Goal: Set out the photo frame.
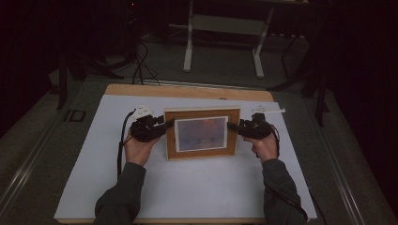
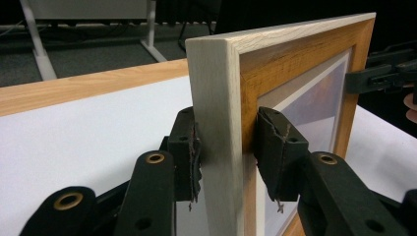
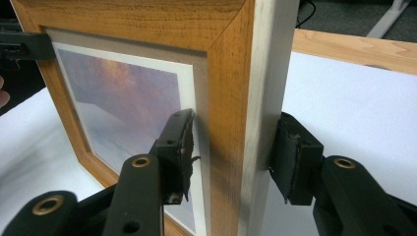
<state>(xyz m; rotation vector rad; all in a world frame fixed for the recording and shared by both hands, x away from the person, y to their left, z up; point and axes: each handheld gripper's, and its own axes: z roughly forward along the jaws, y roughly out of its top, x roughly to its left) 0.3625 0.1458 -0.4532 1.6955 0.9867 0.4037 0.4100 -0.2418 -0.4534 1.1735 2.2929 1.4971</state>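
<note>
A wooden picture frame (image 1: 202, 133) with a purple-orange sky picture stands upright on the white table sheet (image 1: 187, 187). My left gripper (image 1: 165, 125) is shut on the frame's left side; its pads (image 2: 189, 152) press the front and back of the pale edge of the picture frame (image 2: 219, 123). My right gripper (image 1: 233, 126) is shut on the frame's right side, one pad (image 3: 179, 147) on the picture face and the other behind the picture frame (image 3: 231, 98). A hand holds each gripper from below.
The white sheet covers a wooden tabletop whose far edge (image 1: 187, 90) shows behind the frame. A small white strip (image 1: 268, 111) lies at the back right. Beyond the table stand white table legs (image 1: 188, 42) on a dark floor with cables (image 1: 138, 65).
</note>
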